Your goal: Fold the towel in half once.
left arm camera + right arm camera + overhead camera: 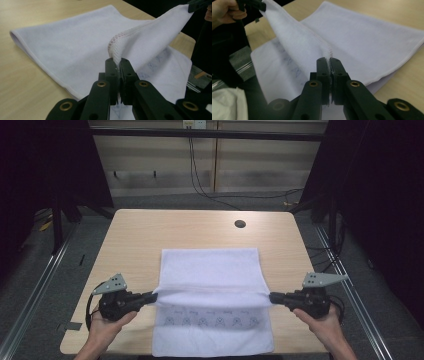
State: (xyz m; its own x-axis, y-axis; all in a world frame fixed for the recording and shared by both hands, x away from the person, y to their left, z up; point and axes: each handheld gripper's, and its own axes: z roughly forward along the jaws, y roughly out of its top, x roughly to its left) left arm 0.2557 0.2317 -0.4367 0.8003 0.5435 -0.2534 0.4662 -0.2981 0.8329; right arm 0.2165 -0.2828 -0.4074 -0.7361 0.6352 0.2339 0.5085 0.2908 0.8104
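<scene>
left gripper (151, 297): clamped on towel (210, 270) corner | right gripper (273, 298): clamped on the other corner, so the edge hangs taut between them | towel: mid-fold on table (150, 230), far half flat, printed near part uncovered | guess: evens out the fold

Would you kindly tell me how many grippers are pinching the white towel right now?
2: the left gripper grips the white cloth towel at its left edge, the right gripper at its right edge.
</scene>
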